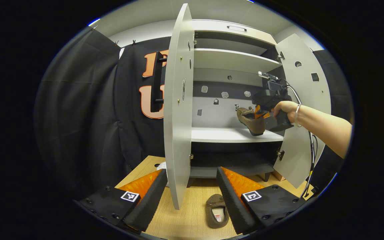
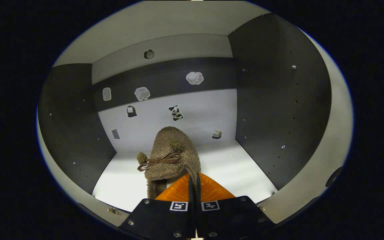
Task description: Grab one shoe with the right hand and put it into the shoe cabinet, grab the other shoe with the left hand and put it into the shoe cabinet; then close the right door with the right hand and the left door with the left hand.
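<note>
Right claw (image 2: 193, 181) pinched tight on heel rim of fuzzy brown slipper with bow (image 2: 172, 156), held over white cabinet shelf (image 2: 232, 166). Left claw (image 1: 190, 191) spread wide, empty; second brown slipper (image 1: 217, 210) lies on wooden floor (image 1: 185, 216) between its fingers. Both cabinet doors open.

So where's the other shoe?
In the left gripper view, the other shoe lies on the wooden floor before the cabinet, between the left gripper's fingers.
</note>
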### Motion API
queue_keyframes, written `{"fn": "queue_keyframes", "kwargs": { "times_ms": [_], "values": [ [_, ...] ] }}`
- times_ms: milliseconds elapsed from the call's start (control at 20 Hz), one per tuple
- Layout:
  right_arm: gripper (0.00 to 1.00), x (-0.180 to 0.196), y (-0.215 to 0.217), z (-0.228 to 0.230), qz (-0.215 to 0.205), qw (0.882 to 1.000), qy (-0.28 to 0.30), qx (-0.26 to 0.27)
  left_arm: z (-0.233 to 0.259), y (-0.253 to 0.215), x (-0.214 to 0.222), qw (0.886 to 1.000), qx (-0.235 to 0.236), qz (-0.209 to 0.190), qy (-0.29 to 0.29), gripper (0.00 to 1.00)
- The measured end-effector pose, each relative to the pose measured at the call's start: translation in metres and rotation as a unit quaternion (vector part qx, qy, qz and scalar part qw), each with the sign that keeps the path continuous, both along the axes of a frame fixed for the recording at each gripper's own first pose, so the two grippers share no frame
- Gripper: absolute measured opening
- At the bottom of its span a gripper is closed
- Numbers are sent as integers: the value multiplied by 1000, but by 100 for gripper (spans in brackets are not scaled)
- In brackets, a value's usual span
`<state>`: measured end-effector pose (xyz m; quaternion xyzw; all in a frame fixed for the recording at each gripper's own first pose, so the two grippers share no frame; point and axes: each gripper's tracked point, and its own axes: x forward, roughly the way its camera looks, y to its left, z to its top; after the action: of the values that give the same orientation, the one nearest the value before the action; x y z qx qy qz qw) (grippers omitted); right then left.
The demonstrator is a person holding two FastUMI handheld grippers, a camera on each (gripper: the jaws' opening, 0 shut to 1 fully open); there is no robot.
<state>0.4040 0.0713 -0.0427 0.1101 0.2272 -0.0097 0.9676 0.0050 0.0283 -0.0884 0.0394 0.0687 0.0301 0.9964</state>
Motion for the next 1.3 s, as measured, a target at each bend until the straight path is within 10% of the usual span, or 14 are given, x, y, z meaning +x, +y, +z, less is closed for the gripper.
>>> {"fn": "queue_keyframes", "kwargs": {
  "times_ms": [450,1300],
  "values": [
    [7,14,2,-15,1,1000,11,-4,-6,0,2,1000,-6,-5,10,94],
    [85,-191,-12,7,67,990,-120,-35,-60,-29,2,997,-32,-33,56,97]
  ]
}}
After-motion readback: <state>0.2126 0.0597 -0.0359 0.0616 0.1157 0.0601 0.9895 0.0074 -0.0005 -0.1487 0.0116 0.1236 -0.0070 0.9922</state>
